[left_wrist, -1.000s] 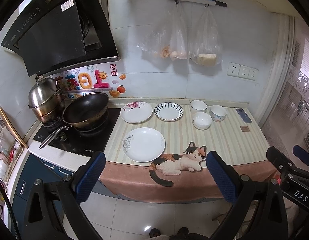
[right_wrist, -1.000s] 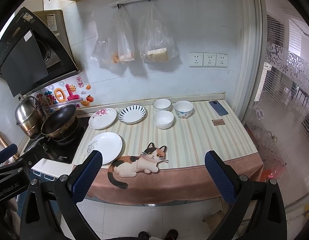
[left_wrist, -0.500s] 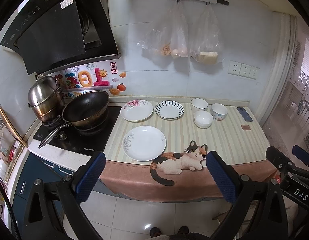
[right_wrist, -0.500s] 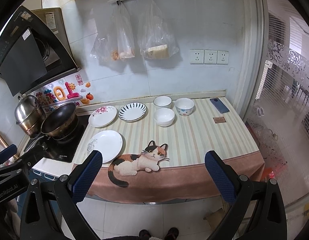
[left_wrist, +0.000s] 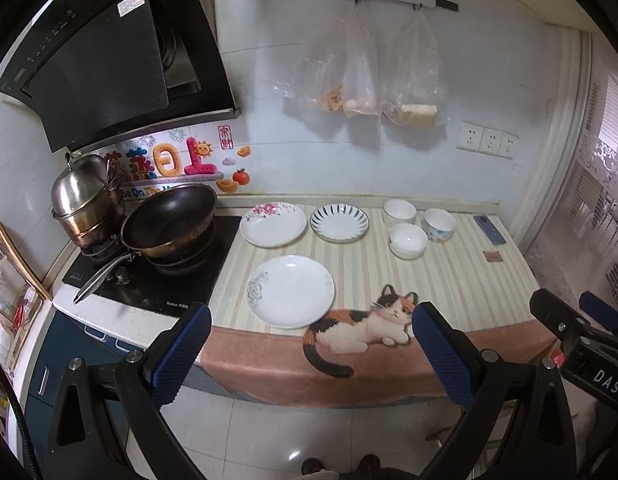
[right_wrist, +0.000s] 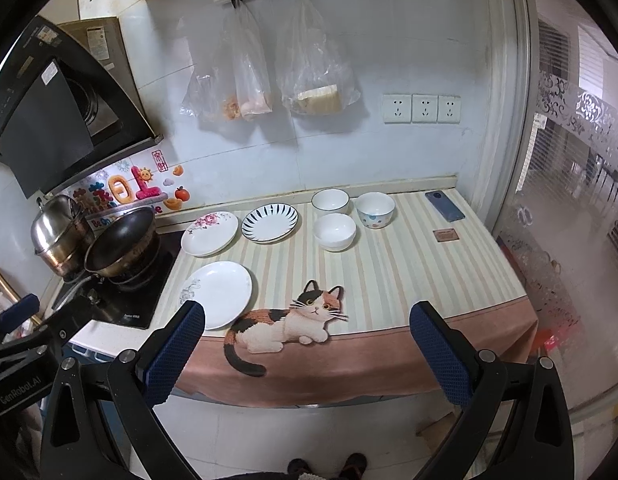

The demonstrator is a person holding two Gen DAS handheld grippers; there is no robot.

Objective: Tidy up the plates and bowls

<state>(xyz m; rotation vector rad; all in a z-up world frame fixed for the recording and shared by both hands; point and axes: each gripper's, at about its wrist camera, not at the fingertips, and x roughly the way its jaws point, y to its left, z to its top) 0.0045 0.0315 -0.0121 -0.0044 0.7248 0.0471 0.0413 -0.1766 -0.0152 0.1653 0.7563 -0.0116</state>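
Three plates lie on the striped counter: a plain white plate (left_wrist: 291, 291) near the front edge, a pink-flowered plate (left_wrist: 273, 224) and a blue-striped plate (left_wrist: 339, 223) behind it. Three bowls stand to their right: a white bowl (left_wrist: 408, 240), a blue-rimmed bowl (left_wrist: 399, 211) and a dotted bowl (left_wrist: 439, 225). The same dishes show in the right wrist view, with the white plate (right_wrist: 217, 294) and the white bowl (right_wrist: 334, 231). My left gripper (left_wrist: 311, 356) and my right gripper (right_wrist: 309, 354) are both open and empty, held in front of the counter and apart from it.
A wok (left_wrist: 169, 220) and a steel pot (left_wrist: 87, 196) sit on the black hob (left_wrist: 157, 284) at the left. A phone (right_wrist: 445, 206) and a small brown square (right_wrist: 445, 235) lie at the counter's right end. Plastic bags (right_wrist: 265, 72) hang on the wall.
Both grippers have drifted slightly nearer the counter. Nothing on the counter has moved, and both stay open.
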